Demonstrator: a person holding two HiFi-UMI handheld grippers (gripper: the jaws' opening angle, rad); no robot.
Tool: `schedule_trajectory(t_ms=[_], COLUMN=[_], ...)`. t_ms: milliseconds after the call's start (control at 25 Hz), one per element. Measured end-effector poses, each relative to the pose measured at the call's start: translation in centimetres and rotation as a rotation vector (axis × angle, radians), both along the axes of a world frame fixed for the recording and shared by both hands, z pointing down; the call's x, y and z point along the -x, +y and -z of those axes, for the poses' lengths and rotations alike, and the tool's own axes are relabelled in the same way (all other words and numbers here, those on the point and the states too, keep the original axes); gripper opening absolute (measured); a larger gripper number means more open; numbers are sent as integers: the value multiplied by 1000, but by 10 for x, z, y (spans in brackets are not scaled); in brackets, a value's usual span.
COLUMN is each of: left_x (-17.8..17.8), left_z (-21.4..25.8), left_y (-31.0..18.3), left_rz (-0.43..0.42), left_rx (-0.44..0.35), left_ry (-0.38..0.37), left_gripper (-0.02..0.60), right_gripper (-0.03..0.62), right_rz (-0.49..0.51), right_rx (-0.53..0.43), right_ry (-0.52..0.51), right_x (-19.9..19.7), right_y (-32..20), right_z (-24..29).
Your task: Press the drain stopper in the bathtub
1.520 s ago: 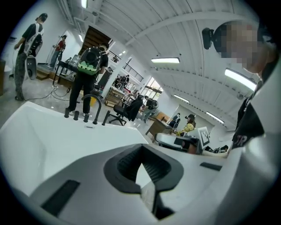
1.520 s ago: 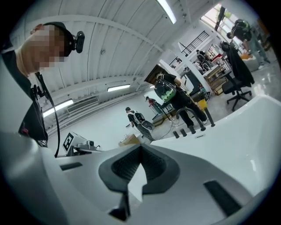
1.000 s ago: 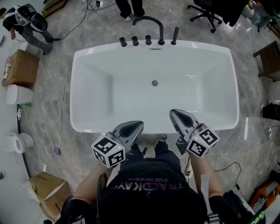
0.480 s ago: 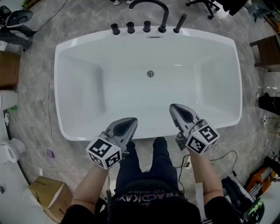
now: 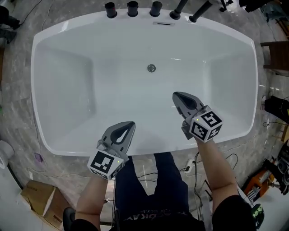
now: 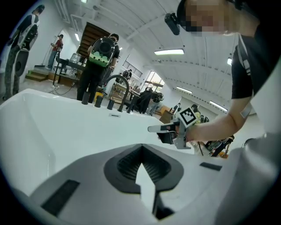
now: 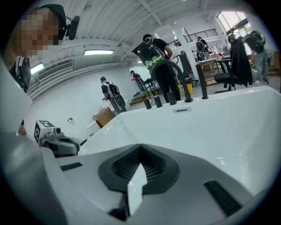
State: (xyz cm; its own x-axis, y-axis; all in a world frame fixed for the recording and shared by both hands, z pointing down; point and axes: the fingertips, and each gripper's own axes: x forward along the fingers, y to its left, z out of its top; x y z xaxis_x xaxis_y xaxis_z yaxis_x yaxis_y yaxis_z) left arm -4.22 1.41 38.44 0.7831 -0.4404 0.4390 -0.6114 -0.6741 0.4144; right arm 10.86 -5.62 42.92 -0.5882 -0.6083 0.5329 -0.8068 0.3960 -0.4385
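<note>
Roughly: approach step, no press yet. Drain stopper [image 5: 151, 68] sits on the bathtub [image 5: 113, 90] floor, about midway between the left and right ends and closer to the far rim, below the overflow slot [image 5: 163, 23] and the row of faucet knobs [image 5: 132, 7].

Your right gripper [image 5: 174, 94] hangs over the tub just inside the near rim, right of centre. Its tip points toward the stopper but is well apart from it and looks high above the floor. Jaws clenched tip to tip, nothing between them.

Your left gripper [image 5: 131, 123] is at the near rim, left of centre, tip just over the rim's inner edge. It is also clenched and empty, farther from the stopper than the right one.

Next move, as I judge it: reach the right gripper forward and down into the tub, line the closed tip over the stopper's centre, then push straight down. An off-centre push could slip off the small cap onto smooth enamel. Left gripper isn't needed.
</note>
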Motion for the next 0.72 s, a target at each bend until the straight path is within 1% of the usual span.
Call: schedule_trajectory(t_ms=[280,320,440,480,600,720], left_x=[8,8,10,12,16,19], left_z=[-48,-55,-77,-84,-101,-116], left_y=[-10,-11,-11,-11,-10,-10], left_rz=[5,-13,-125,-147,-173,-177], left_rx=[-62,-83,-176,-188,-185,-172], left_ry=[-17,-29,-108,-130,-171,-188], left_gripper=[6,6,6,6,6,6], right_gripper=[11,11,11,11,11,11], right_rz=[42,47,51,50,45,39], right_rx=[46,53,71,79,105,125], right_ry=[80,90,128,142,178,218], right_x=[10,10,10,9,5,-2], right_y=[-39,-44,-59,-64,-76,-89], right_z=[-95,-109,-152,-167,-205,-241])
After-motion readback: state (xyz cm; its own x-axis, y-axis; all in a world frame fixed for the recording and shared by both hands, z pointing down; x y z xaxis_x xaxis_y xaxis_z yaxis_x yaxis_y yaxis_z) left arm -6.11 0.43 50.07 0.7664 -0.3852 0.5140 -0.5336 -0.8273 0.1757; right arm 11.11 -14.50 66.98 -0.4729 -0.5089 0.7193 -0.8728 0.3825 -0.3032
